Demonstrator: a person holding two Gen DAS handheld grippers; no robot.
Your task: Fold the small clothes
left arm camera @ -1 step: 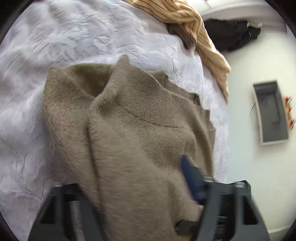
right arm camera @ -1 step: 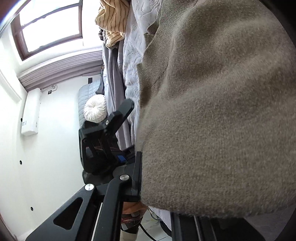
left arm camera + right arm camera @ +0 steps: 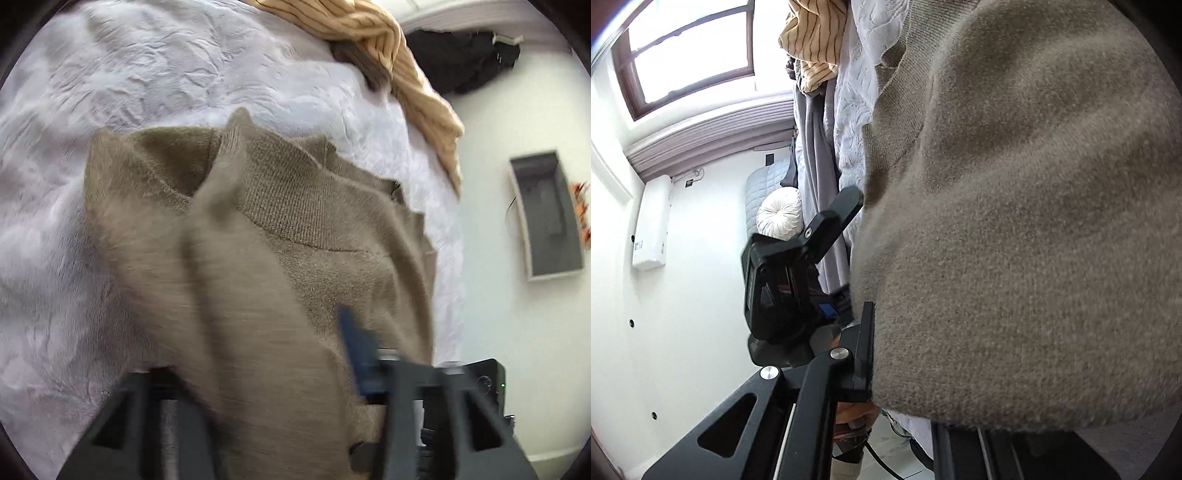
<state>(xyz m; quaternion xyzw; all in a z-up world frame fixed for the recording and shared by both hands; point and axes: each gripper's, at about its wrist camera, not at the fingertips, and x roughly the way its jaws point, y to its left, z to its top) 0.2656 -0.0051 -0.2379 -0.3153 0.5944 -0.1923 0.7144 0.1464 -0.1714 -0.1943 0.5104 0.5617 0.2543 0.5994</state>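
A taupe knit sweater (image 3: 295,240) with a ribbed collar lies on a white quilted bed (image 3: 147,74), its near part lifted and draped over my left gripper (image 3: 266,402). The cloth runs between the left fingers, which look shut on it. In the right wrist view the same sweater (image 3: 1034,221) fills the right side and hangs over my right gripper (image 3: 905,387), which is shut on its edge. The left gripper's body (image 3: 786,280) shows beside the sweater there.
A tan striped garment (image 3: 388,55) is piled at the bed's far edge, with dark clothes (image 3: 461,55) behind it. A grey box (image 3: 546,214) sits on the white floor to the right. A window (image 3: 690,48) and a round white cushion (image 3: 779,218) show in the right wrist view.
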